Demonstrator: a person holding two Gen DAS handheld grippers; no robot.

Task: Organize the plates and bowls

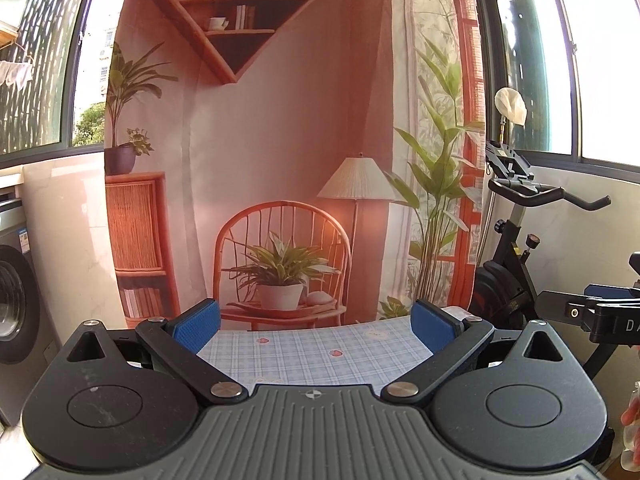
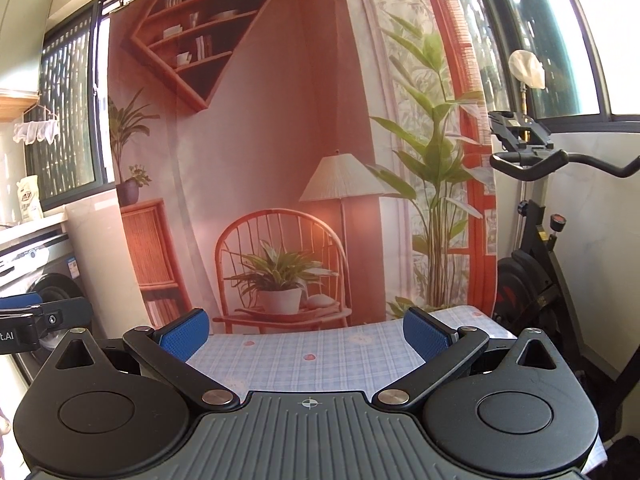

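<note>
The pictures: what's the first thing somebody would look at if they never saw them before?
Probably the big printed backdrop hanging behind the table, showing an orange room with a chair, a lamp and plants. Next, the two open grippers up close, the left gripper and right gripper, blue fingers spread over a checked tablecloth. A black exercise bike stands at the right. No plates or bowls show.
</note>
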